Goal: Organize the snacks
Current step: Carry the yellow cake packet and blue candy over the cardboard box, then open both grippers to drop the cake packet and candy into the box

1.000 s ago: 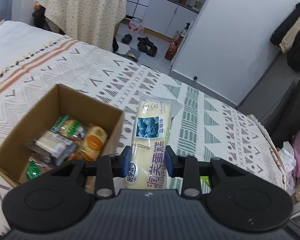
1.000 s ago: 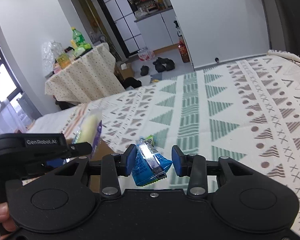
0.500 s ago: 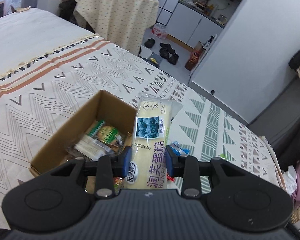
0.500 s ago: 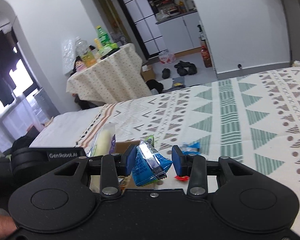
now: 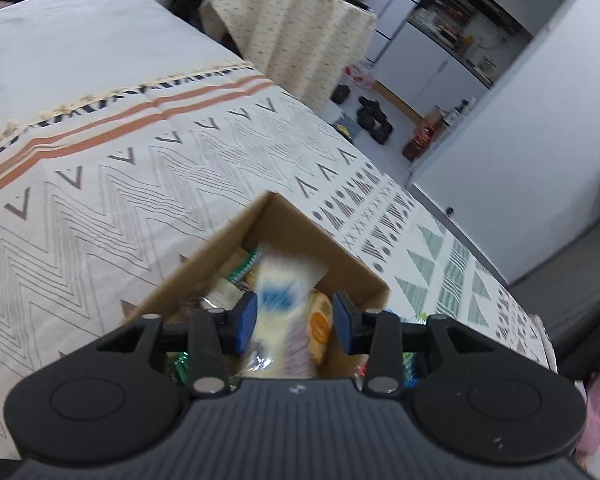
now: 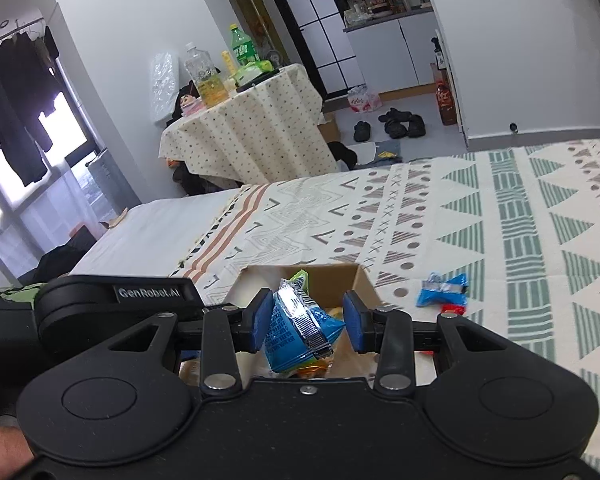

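An open cardboard box (image 5: pixel 288 216) with several snack packets sits on the patterned bedspread. My left gripper (image 5: pixel 294 316) hangs over the box and its jaws are opening. The pale yellow cake packet (image 5: pixel 278 300) lies blurred between the pads, loose from the right pad and sinking into the box. In the right wrist view my right gripper (image 6: pixel 307 322) is shut on a blue snack packet (image 6: pixel 296 328), just above the box (image 6: pixel 340 276). The box's near part is hidden behind both grippers.
A blue packet (image 6: pixel 442 288) and a red one (image 6: pixel 454 308) lie on the bedspread (image 6: pixel 520 220) right of the box. The left tool's black housing (image 6: pixel 116 296) is close on the left. Beyond the bed stand a cloth-covered table (image 6: pixel 252 128) and shoes (image 6: pixel 400 124).
Both grippers moved left until they were over the box. The left jaws widened and the cake packet slipped down from between them. The right gripper kept its hold on the blue packet.
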Demonstrator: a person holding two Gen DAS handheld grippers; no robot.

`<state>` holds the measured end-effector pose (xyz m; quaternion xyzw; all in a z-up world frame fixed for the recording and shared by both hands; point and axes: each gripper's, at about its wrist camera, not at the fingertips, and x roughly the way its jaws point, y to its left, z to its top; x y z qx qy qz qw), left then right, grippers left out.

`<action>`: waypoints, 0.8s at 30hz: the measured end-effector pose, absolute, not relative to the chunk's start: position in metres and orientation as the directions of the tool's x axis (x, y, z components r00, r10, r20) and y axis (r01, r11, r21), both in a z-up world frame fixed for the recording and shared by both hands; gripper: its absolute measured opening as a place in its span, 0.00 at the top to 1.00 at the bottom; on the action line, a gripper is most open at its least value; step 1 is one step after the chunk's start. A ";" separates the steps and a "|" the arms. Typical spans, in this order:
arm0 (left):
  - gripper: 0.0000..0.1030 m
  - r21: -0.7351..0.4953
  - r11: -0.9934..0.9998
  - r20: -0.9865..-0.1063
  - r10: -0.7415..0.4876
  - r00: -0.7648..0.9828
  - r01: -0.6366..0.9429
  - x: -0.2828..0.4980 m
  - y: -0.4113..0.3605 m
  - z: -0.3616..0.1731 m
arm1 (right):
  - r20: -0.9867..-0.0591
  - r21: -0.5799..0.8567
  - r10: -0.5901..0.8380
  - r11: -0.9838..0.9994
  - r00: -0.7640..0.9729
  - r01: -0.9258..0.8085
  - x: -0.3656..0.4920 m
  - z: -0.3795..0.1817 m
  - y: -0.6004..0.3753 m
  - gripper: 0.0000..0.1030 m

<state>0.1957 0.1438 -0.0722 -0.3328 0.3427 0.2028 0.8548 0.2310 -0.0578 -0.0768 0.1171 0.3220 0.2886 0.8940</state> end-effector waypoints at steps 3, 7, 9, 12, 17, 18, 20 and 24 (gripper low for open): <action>0.54 -0.430 0.678 -0.730 0.127 0.671 -0.596 0.196 0.150 -0.076 | -0.515 0.403 0.598 0.801 0.613 -0.443 0.231 -0.081 -0.051 0.63; 0.49 -0.434 0.662 -0.743 0.121 0.659 -0.611 0.198 0.154 -0.081 | -0.531 0.412 0.607 0.795 0.591 -0.446 0.229 -0.087 -0.043 0.63; 0.42 -0.424 0.662 -0.744 0.133 0.654 -0.618 0.198 0.153 -0.081 | -0.538 0.432 0.624 0.782 0.567 -0.450 0.229 -0.090 -0.041 0.61; 0.29 -0.409 0.667 -0.749 0.145 0.647 -0.623 0.198 0.152 -0.081 | -0.560 0.431 0.623 0.782 0.546 -0.449 0.228 -0.093 -0.040 0.52; 0.24 -0.388 0.676 -0.758 0.152 0.634 -0.626 0.202 0.146 -0.082 | -0.573 0.423 0.582 0.813 0.578 -0.400 0.229 -0.097 -0.060 0.48; 0.23 -0.386 0.681 -0.760 0.148 0.633 -0.622 0.203 0.144 -0.083 | -0.577 0.421 0.572 0.820 0.583 -0.388 0.229 -0.098 -0.065 0.48; 0.21 -0.383 0.693 -0.761 0.137 0.634 -0.611 0.206 0.140 -0.083 | -0.583 0.419 0.556 0.831 0.592 -0.367 0.230 -0.099 -0.077 0.48; 0.17 -0.369 0.722 -0.756 0.133 0.641 -0.585 0.209 0.125 -0.082 | -0.590 0.412 0.526 0.848 0.612 -0.332 0.229 -0.101 -0.099 0.48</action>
